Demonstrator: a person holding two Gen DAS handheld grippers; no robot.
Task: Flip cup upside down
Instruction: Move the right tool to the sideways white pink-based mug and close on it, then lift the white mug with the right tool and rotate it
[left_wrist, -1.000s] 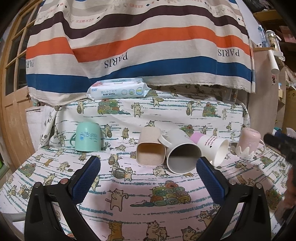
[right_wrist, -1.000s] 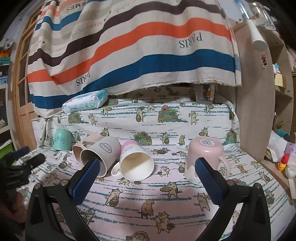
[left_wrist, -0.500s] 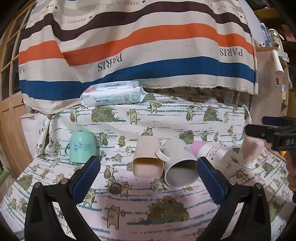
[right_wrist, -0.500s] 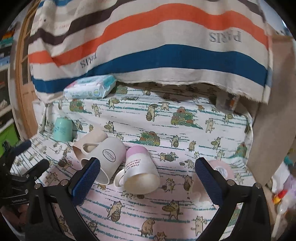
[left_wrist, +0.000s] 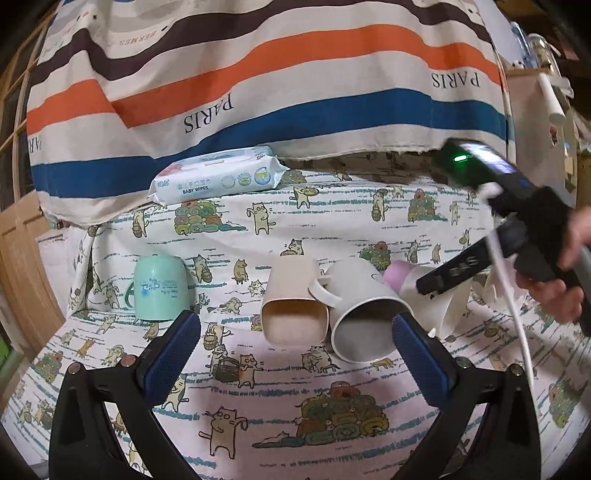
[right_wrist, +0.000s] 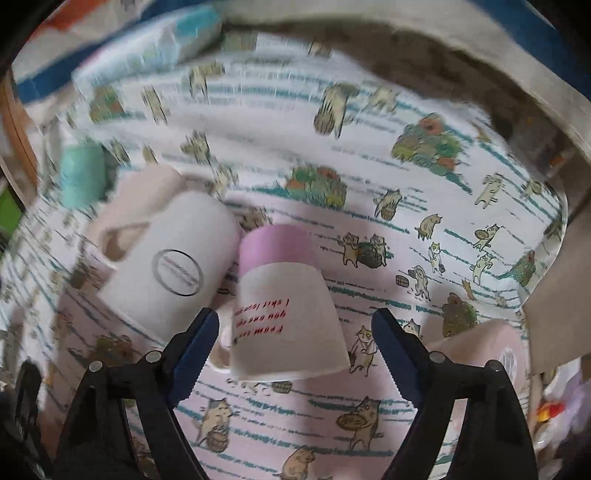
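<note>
The right claw (right_wrist: 291, 343) is spread wide w/ nothing gripped; its blue pads (right_wrist: 192, 350) are set on either side of the pink-and-white cup (right_wrist: 284, 306), approx. around the rim end, no contact seen. That cup is lying on its side on the cat-print cloth (right_wrist: 424, 221), pink base toward the far side, open mouth toward the near side, handle at its left by the left pad. The placement is judged a pre-grasp: pads are straddling the body so that a squeeze across the width can be made, then a roll of the wrist to bring the mouth down. The view is blurred by motion, so exact gaps can't be told.

Just left of it the white mug (right_wrist: 177, 269) is lying on its side, touching or almost touching the target; the beige square cup (left_wrist: 295, 306) is lying just beyond that. Crowding on that side is a risk: the left pad may be caught on the handle or the white mug nudged.

The left claw (left_wrist: 295, 354) is also wide open and empty, held back at the near side, prob. kept clear so the right one has room. Two cups are already mouth-down: the mint cup (left_wrist: 159, 288) far left, and a pale pink cup (right_wrist: 491, 350) at the right. A baby-wipes pack (left_wrist: 218, 179) is resting at the far side under the striped cloth (left_wrist: 258, 74).
</note>
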